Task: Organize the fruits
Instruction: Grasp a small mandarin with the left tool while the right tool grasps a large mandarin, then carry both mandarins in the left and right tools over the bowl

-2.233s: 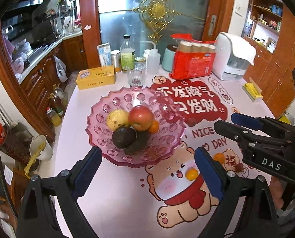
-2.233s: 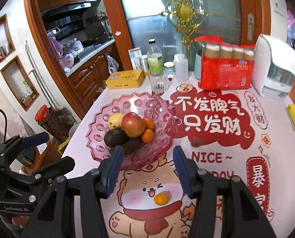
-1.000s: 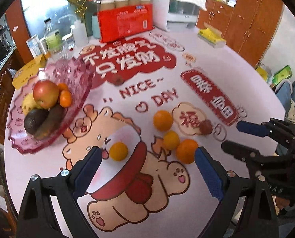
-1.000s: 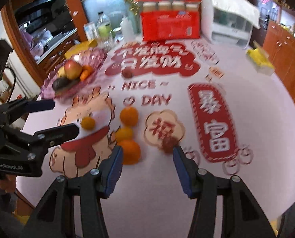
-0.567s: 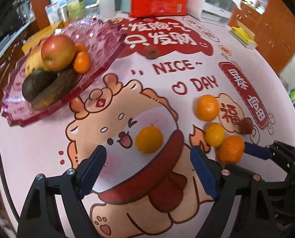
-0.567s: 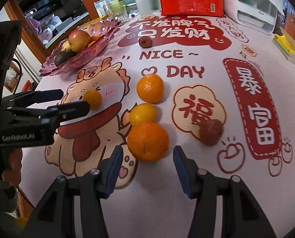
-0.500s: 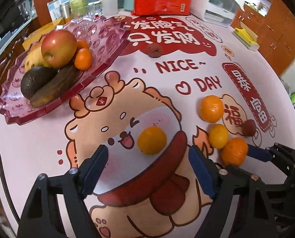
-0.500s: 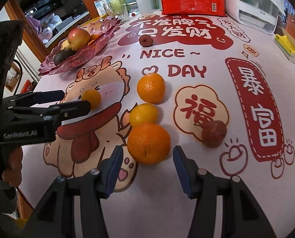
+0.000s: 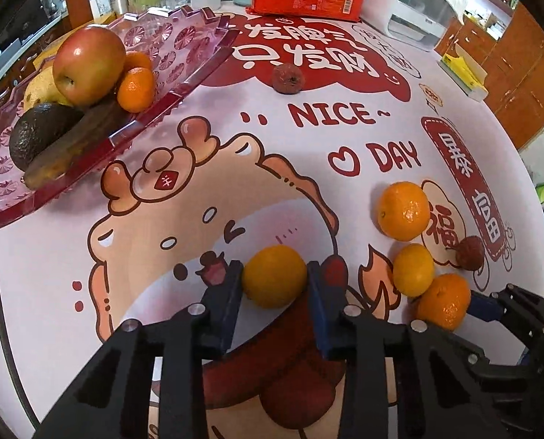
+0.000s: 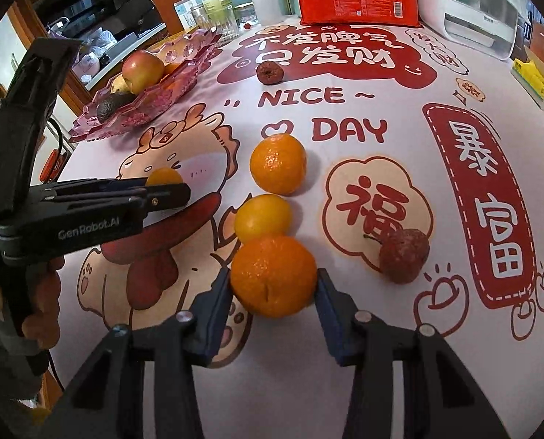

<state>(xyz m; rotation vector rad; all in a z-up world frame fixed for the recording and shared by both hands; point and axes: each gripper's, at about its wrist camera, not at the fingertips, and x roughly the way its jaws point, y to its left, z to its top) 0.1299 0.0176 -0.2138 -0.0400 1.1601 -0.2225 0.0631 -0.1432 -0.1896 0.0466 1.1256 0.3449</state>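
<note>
Fruit fills both views. The left wrist view alone shows the left hand-held gripper point(image 9: 274, 280) clenched on a yellow-orange citrus point(image 9: 274, 276), its jaws having just closed onto it. In the right wrist view the right hand-held gripper point(image 10: 273, 285), jaws just narrowed, presses both pads on the large mandarin point(image 10: 273, 276), which touches a small yellow citrus point(image 10: 263, 218) at 12 o'clock. A pink fruit bowl point(image 10: 140, 109) sits at 10 o'clock, well apart. The desk point(image 10: 382, 329) wears a printed cartoon cloth, bare toward 4 o'clock; kitchen cabinets stand behind.
</note>
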